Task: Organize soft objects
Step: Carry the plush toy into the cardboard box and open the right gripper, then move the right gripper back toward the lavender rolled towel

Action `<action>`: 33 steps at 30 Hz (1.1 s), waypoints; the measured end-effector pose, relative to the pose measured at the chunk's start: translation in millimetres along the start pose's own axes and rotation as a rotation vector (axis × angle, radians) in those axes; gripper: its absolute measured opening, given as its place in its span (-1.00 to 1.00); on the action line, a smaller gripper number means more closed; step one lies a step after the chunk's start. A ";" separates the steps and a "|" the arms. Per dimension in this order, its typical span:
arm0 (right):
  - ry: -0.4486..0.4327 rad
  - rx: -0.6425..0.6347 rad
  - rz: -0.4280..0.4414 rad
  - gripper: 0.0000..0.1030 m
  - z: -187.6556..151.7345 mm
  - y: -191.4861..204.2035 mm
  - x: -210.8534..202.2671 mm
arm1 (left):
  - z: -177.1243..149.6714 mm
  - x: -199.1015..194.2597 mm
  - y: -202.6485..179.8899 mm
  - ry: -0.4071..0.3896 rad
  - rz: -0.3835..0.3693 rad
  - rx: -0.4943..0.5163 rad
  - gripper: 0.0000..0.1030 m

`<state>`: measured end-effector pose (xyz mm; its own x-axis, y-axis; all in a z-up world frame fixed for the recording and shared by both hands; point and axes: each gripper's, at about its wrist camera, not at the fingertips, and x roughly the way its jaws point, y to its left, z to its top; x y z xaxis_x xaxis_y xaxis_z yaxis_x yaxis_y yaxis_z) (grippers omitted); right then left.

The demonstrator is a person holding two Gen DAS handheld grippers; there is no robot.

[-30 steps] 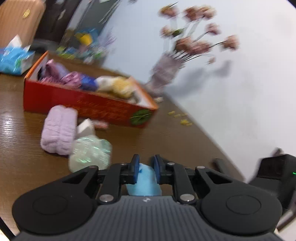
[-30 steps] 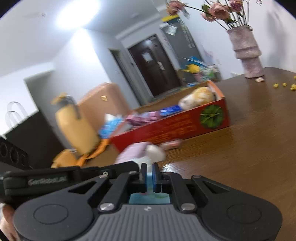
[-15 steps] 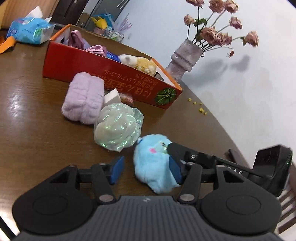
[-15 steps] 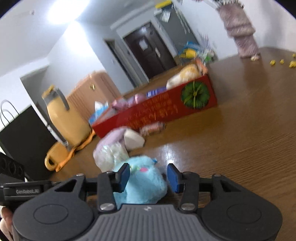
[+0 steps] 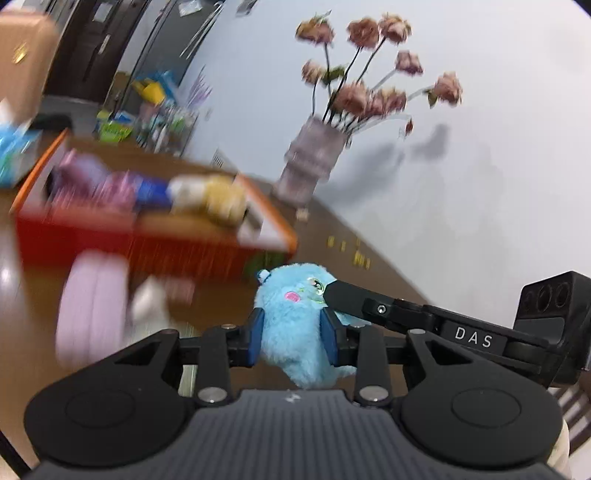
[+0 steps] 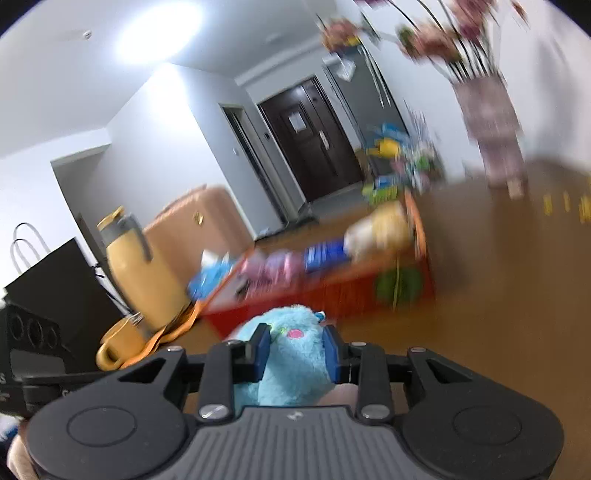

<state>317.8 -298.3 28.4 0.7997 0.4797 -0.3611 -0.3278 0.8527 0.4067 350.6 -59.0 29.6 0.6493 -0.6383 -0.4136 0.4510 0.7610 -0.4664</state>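
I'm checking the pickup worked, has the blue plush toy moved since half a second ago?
Yes. The blue plush toy, gripped between both grippers' closing jaws, has lifted off the table and now overlaps the red box in the left wrist view.

A brown wooden table (image 6: 517, 314) filled the lower right of the right wrist view. White walls (image 6: 155, 147) and a bright ceiling light (image 6: 159, 33) sat in the upper left. A dark double door (image 6: 310, 144) stood at centre, a tan suitcase (image 6: 199, 225) to its left. In the left wrist view, a vase of pink flowers (image 5: 314, 158) stood against the white wall, upper centre.
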 end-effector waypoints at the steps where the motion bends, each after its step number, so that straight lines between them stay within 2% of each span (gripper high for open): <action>1: -0.013 -0.034 -0.010 -0.41 17.9 -0.4 8.0 | 19.5 11.9 2.2 -0.011 -0.001 0.001 -0.37; 4: -0.003 -0.052 -0.029 -0.41 74.8 -17.6 54.3 | 67.0 54.9 13.5 -0.009 0.022 -0.019 -0.35; 7: 0.043 -0.051 -0.069 -0.42 106.1 -38.1 105.3 | 95.8 107.0 35.9 0.028 0.052 -0.043 -0.35; 12: 0.149 -0.045 -0.162 -0.45 112.0 -64.2 168.6 | 104.8 166.8 73.4 0.150 0.076 -0.131 -0.36; 15: 0.203 -0.106 -0.248 -0.71 101.1 -61.9 183.5 | 95.3 184.0 77.6 0.203 0.074 -0.102 -0.45; 17: 0.205 -0.191 -0.320 -0.72 92.9 -52.9 184.4 | 88.3 187.1 77.0 0.216 0.095 -0.081 -0.44; 19: 0.196 -0.234 -0.356 -0.69 90.2 -48.0 181.1 | 84.6 185.1 76.4 0.221 0.101 -0.068 -0.31; 22: 0.162 -0.236 -0.335 -0.60 99.0 -40.9 162.4 | 89.7 169.5 69.7 0.198 0.129 -0.025 -0.26; 24: 0.140 -0.255 -0.325 -0.49 108.2 -31.7 148.9 | 100.9 143.6 61.2 0.150 0.140 0.014 -0.23; 26: 0.113 -0.273 -0.318 -0.42 118.3 -22.0 131.3 | 114.9 107.9 50.4 0.080 0.173 0.065 -0.13; 29: 0.096 -0.286 -0.296 -0.21 131.9 -7.2 103.9 | 132.4 53.1 33.5 -0.021 0.287 0.150 0.01; 30: 0.091 -0.295 -0.292 -0.08 135.0 -2.1 95.4 | 135.6 36.0 28.8 -0.057 0.336 0.175 0.19; 31: 0.076 -0.311 -0.294 -0.01 137.2 4.6 85.4 | 137.2 19.7 24.5 -0.097 0.380 0.201 0.54; 32: 0.041 -0.333 -0.298 0.16 137.4 11.7 75.4 | 136.1 0.1 20.0 -0.159 0.432 0.230 0.70; 33: -0.006 -0.361 -0.298 0.42 135.6 18.7 65.6 | 132.6 -15.6 16.3 -0.228 0.472 0.251 0.83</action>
<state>432.3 -278.8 126.1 0.8883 0.2026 -0.4122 -0.2365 0.9711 -0.0323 429.0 -21.2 132.2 0.9183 -0.2028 -0.3401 0.1939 0.9792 -0.0605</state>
